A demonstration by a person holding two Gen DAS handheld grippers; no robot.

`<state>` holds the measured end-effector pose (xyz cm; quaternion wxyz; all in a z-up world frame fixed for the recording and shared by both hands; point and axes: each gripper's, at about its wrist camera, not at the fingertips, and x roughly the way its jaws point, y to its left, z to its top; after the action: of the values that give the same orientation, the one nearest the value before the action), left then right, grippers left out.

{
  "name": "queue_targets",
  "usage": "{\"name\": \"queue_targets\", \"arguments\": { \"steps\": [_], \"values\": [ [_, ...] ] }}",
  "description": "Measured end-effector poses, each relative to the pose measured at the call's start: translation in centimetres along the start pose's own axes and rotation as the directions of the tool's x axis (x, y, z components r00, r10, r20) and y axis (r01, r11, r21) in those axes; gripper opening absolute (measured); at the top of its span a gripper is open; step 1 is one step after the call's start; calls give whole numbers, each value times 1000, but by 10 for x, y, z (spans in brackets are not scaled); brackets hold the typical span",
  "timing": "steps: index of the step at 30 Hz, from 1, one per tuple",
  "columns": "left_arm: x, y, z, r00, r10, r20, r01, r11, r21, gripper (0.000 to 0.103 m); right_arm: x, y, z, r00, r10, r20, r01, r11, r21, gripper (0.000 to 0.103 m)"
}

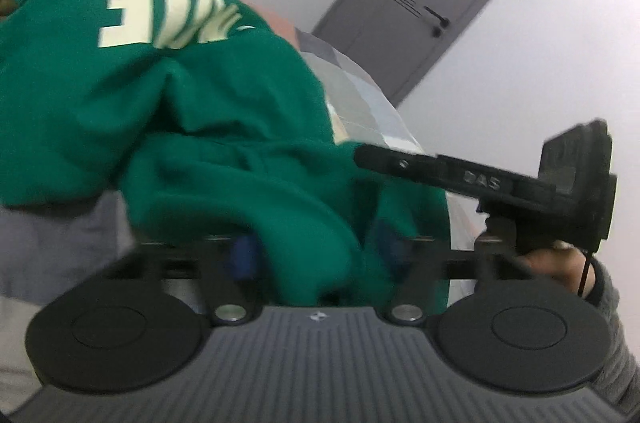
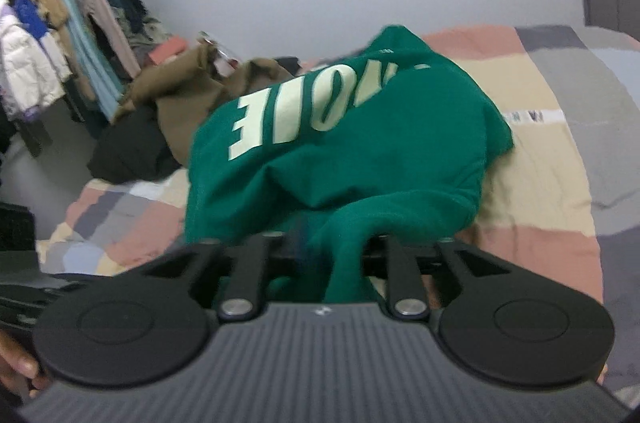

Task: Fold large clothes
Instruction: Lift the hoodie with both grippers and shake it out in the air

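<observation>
At the near edge of the bed [image 2: 540,163], my left gripper [image 1: 314,247] has its jaws standing wide, with a loose bunch of the green sweatshirt [image 1: 200,103] lying between them. I read the pads as not pressing on it. My right gripper [image 2: 340,243] sits at the same near edge with a narrow band of green cloth running up between its jaws. The fabric hides the pads, so I cannot tell whether they pinch it or only straddle it.

Out on the middle of the bed, the sweatshirt lies in a rumpled mound, its pale lettering facing up and upside down to me. It looks like thick, soft fleece: limp, fairly heavy for a garment and not fragile, with enough nap that it should not slip. I judge it will sag and drag on the cover, so I would take a single layer at the hem corners or shoulder seams rather than a bunched handful.

At the far left end of the bed, a brown garment [image 2: 180,99] and a black one [image 2: 128,151] are heaped. Beyond the bed stand a clothes rack [image 2: 60,43] and a grey door [image 1: 432,3].
</observation>
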<state>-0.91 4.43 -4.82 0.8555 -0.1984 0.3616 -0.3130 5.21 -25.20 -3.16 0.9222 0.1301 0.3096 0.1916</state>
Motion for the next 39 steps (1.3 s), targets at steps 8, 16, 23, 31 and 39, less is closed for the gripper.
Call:
{"name": "queue_targets", "arguments": {
  "steps": [8,16,23,31,39],
  "values": [
    [-6,34,21,996,76,46,-62,965,-257,86,3,-42,-2,999,-9,-51,22,969,245,80],
    [48,105,29,991,135,24,-104,854,-510,86,26,-96,17,993,-90,-75,113,910,400,82],
    [79,152,32,984,178,34,-112,746,-657,86,95,-142,27,975,-94,-200,176,878,445,82],
    [71,177,52,943,291,161,-110,729,-675,84,134,-170,20,988,122,-99,-42,811,584,82],
    [78,199,62,942,223,252,0,749,-663,84,136,-157,33,955,286,72,-280,800,531,82]
  ]
}}
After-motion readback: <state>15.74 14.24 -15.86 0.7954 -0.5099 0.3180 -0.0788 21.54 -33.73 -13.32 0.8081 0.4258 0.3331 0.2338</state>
